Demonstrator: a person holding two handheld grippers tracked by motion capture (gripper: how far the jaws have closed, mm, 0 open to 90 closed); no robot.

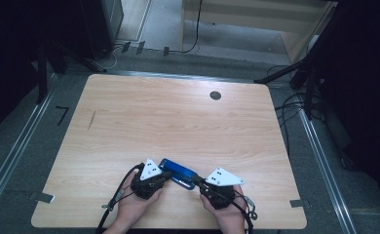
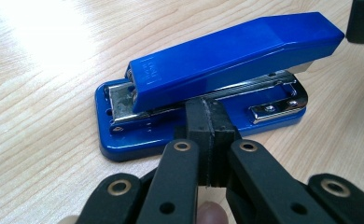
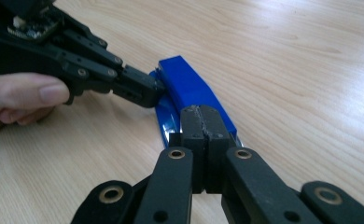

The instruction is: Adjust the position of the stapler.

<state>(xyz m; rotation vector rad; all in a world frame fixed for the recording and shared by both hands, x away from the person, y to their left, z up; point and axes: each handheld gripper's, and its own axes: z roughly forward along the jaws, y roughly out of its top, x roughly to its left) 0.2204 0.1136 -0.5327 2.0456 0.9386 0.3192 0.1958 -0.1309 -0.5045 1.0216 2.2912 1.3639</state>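
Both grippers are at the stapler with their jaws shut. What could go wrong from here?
1. The left gripper meets the stapler at its side with jaws shut and nothing between them, so a push may just slide it across the smooth table.
2. The right gripper sits at the stapler's end; pressure from both could make it pivot or tip.

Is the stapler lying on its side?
No, the stapler sits upright on its flat base, blue top arm above, on the table.
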